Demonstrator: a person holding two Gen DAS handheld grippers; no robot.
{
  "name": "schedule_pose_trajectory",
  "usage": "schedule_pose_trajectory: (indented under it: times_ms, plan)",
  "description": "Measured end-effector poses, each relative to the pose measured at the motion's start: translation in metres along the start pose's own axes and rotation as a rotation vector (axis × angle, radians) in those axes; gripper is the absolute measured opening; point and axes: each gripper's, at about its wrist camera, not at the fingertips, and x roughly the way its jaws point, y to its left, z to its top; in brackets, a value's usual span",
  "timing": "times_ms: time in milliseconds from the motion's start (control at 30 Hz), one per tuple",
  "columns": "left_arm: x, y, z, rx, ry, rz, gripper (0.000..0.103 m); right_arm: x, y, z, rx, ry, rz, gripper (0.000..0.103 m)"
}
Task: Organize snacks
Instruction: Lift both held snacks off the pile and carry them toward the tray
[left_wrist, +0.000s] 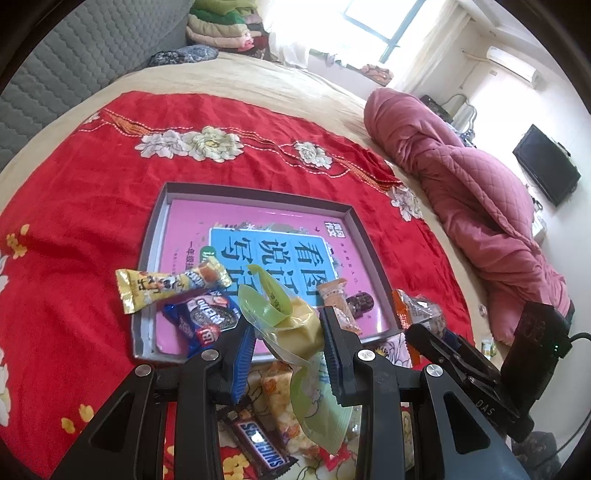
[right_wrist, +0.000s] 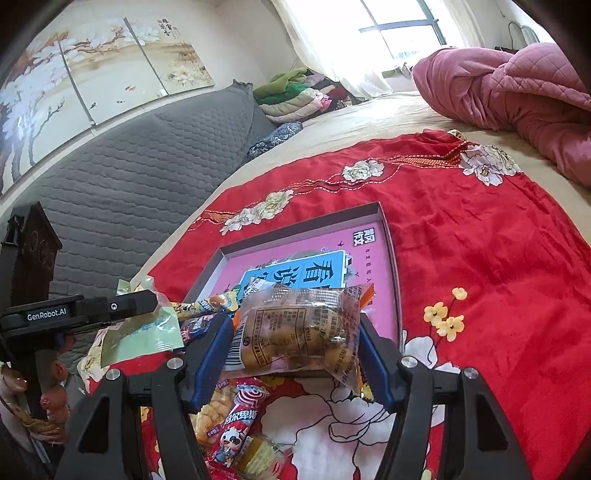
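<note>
The left fingers (left_wrist: 248, 347) are clamped on a green-yellow packet (left_wrist: 295, 325) and the right fingers (right_wrist: 210, 354) on a clear bun bag (right_wrist: 299, 332), both held crosswise just short of the tray (left_wrist: 354, 218) lying directly ahead.

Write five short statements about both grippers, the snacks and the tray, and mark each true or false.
1. The left gripper holds a pale green and yellow plastic snack packet. True.
2. The right gripper is open with nothing in it. False: it is shut on a clear plastic bag of brown round snacks.
3. The shallow grey cardboard tray lies on a red flowered cloth. True.
4. A blue Oreo packet lies in the tray. True.
5. The brown Snickers bar lies inside the tray. False: it lies outside, nearer the camera.
</note>
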Motion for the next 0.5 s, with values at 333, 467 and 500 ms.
schedule_pose_trajectory:
  times_ms: [333,467,500]
  plan:
    - [0.019,-0.003,0.004,0.0,0.016,0.006,0.035,0.009,-0.008,0.004,0.006,0.009,-0.027,0.066]
    - [0.026,-0.003,0.005,0.001,0.018,0.024,0.035,0.015,-0.012,0.005,0.011,0.026,-0.036,0.066]
    - [0.028,-0.004,0.005,0.001,0.019,0.028,0.035,0.016,-0.012,0.005,0.009,0.029,-0.04,0.066]
